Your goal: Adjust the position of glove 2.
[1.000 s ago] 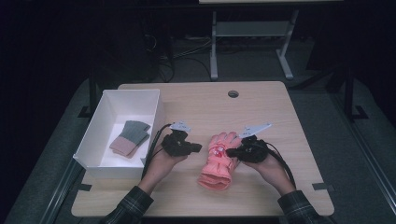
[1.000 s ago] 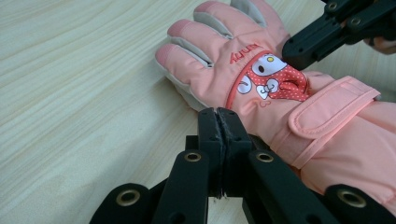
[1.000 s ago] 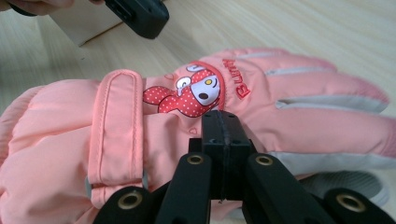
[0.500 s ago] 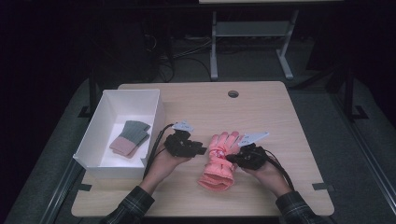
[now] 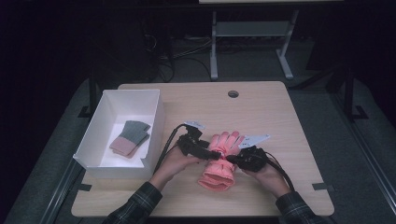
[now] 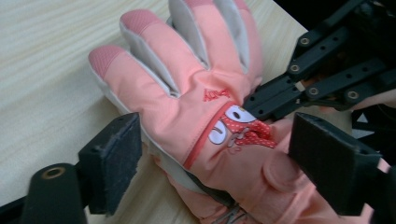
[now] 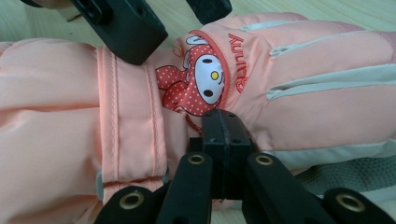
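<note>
- A pink glove (image 5: 219,158) lies flat near the middle of the tabletop (image 5: 280,121), its cuff toward 6 o'clock and its fingertips toward 12 in the high view; a second pink layer shows beneath it in the left gripper view, so a pair may be stacked.
- The left gripper (image 6: 224,163) has just been opening: its fingers (image 6: 112,163) stand wide on either side of the glove's wrist band, and the pads are not seen pressing on the fabric.
- The right gripper (image 7: 224,140) is closed, its fingers (image 7: 223,154) pressed together at the glove's edge beside the printed character; whether a fold of fabric is pinched there cannot be told.
- The step in hand is judged to be a fresh grasp by the left gripper on the wrist band.
- The pads should be lowered until both layers lie between them, then closed squarely across the band, not on the slippery padding alone.
- The right gripper should be kept steady so that the glove is not dragged.
- The white box (image 5: 154,140), at 9 o'clock of the glove and holding a grey-and-pink folded item (image 5: 130,137), is the likely place for the glove; it should be lifted clear of the rim.
</note>
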